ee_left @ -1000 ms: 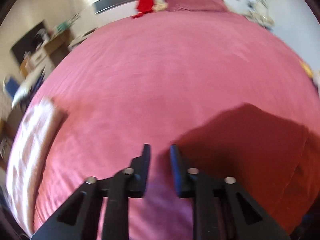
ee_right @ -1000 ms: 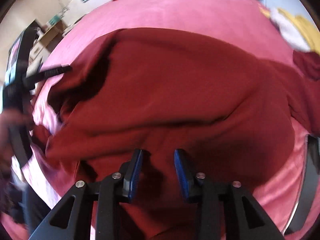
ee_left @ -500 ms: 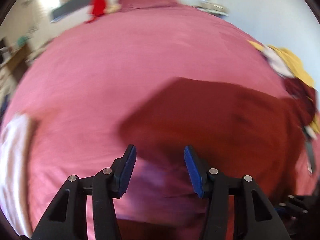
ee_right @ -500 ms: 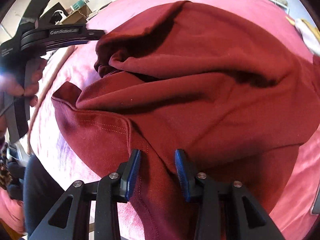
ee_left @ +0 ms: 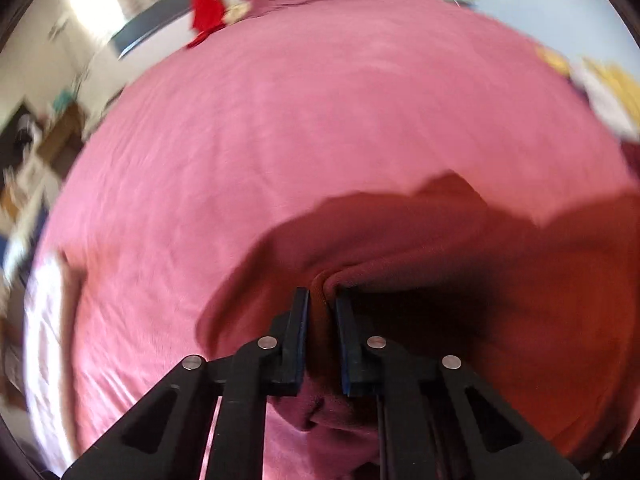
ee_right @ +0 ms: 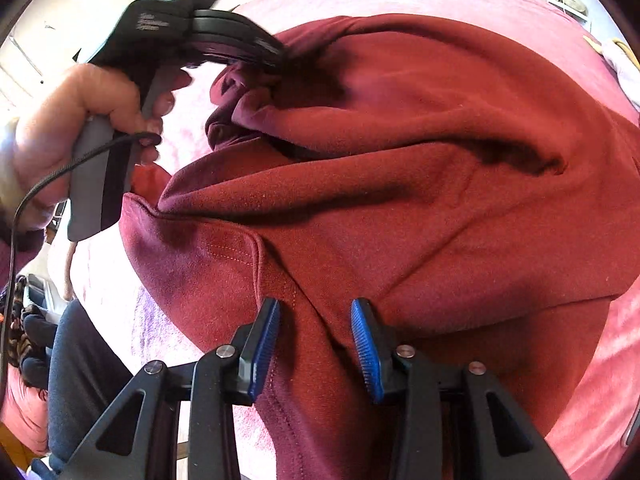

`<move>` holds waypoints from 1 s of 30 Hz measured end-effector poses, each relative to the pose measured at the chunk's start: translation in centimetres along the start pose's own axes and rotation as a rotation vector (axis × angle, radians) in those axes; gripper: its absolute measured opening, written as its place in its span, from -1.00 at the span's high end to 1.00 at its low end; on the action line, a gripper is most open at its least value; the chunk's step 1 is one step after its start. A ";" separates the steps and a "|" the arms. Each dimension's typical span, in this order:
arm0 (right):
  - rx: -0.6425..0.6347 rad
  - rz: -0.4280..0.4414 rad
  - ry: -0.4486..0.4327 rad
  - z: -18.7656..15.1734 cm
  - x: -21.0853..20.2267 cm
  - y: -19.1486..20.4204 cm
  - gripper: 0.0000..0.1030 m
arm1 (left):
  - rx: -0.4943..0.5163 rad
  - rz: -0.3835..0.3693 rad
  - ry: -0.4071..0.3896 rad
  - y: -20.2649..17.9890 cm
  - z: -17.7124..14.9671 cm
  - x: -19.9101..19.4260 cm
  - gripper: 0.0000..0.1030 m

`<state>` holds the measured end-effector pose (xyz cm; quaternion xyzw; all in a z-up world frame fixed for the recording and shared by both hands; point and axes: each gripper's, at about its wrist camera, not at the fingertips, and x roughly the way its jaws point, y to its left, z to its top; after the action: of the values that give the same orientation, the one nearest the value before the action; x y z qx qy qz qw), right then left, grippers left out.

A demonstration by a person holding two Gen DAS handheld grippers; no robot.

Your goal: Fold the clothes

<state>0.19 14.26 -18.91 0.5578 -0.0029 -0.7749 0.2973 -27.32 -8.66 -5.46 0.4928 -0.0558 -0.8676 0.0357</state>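
Maroon garment (ee_left: 460, 248) fold between left hand-held gripper (ee_left: 322, 304) fingers

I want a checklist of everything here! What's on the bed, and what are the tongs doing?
Surface: pink bedspread.
Job's things: dark red sweatshirt, rumpled, not yet folded.
Clutter: yellow and white clothes at the bed's right edge; red cloth at the far end.
Grippers: left tongs shut on a sweatshirt fold; right tongs open over its hem.
Cables: black cable from the left handle.
Surroundings: blurred furniture on the left.
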 end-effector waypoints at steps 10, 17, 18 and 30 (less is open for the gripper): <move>-0.201 -0.118 0.106 -1.3 -0.9 0.5 0.22 | -0.288 -0.147 -0.203 10.0 -2.7 -8.4 0.76; -0.344 -0.150 0.292 -4.7 -2.0 -0.5 0.22 | -0.671 -0.175 -0.280 18.0 -13.5 -10.8 0.76; -0.342 -0.151 0.307 -4.9 -2.3 -0.8 0.22 | -0.713 -0.172 -0.300 18.9 -15.7 -11.5 0.75; -0.533 -0.137 0.098 2.9 -8.1 2.7 0.18 | -0.666 -0.077 -0.265 20.1 -25.0 -12.1 0.08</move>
<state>0.57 14.83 -9.88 0.4958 0.2531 -0.7385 0.3804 0.45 -28.73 -5.21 0.3392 0.2444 -0.8953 0.1541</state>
